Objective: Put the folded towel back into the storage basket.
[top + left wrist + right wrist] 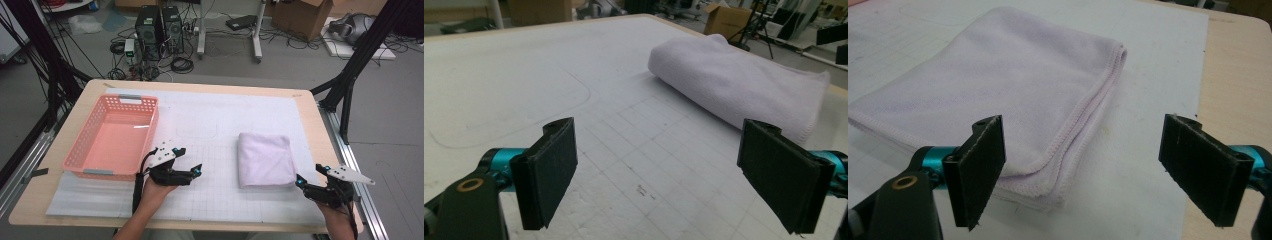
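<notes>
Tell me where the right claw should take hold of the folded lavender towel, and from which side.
Probably the near right corner of the towel, where the stitched edges stack up. The right claw sits open just off that corner, so it could come in low from the person's side, one jaw sliding under the layers and one over.

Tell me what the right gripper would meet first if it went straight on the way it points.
Most likely the near corner of the folded lilac cloth: the right gripper, jaws open and empty, points at its stitched edge on the white mat. How high the jaws ride is unclear.
</notes>
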Available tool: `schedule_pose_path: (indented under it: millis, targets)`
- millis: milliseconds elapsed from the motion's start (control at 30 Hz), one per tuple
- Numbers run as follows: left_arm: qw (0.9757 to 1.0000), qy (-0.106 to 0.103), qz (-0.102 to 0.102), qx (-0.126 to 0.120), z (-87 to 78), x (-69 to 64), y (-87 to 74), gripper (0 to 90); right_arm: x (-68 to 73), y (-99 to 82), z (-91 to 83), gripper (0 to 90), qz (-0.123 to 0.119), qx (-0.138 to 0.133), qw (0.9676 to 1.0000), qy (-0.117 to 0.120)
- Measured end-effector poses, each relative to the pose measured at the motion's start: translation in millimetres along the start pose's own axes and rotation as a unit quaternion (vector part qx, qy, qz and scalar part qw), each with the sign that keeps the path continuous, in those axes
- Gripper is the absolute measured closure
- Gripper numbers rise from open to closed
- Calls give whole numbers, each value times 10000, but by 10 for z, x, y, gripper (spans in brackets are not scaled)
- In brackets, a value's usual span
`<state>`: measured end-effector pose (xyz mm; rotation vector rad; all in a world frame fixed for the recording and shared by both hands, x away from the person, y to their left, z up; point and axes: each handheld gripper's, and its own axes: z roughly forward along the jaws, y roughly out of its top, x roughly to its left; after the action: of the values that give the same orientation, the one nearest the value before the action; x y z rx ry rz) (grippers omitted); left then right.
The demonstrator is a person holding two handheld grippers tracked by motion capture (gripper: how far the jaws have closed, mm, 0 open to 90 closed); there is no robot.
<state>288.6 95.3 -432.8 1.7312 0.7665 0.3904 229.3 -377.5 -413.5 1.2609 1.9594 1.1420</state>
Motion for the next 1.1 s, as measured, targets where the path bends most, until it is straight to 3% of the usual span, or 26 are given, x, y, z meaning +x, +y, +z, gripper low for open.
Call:
schedule_pose_path:
  millis: [67, 200, 233, 333, 467, 767, 867, 1100]
  targets:
    - [9999, 97, 30, 13, 8, -5, 2, 168, 1, -4, 4, 179, 11, 24, 10000, 1]
    - [9993, 155, -283, 209, 30, 5, -4, 177, 4, -14, 12, 179, 0, 54, 10000, 4]
    - [9992, 156, -280, 217, 30, 7, -4, 180, 7, -17, 15, 179, -5, 61, 10000, 9]
    - [9996, 58, -243, 99, 44, -1, 17, 209, 17, -22, 24, 179, -29, 100, 9999, 30]
    - [9993, -10, -367, 65, 125, -36, 65, 209, 22, -22, 13, 179, -43, 87, 9999, 64]
    - [9974, -410, -480, 349, 523, -189, 216, 293, 7, -21, 4, 179, -42, 80, 9999, 84]
    - [9967, -486, -493, 424, 680, -261, 242, 304, 5, -25, 4, 179, -32, 90, 9999, 107]
    - [9929, -543, -637, 847, 1042, -437, 249, 312, -20, -31, -6, 179, -15, 62, 9999, 99]
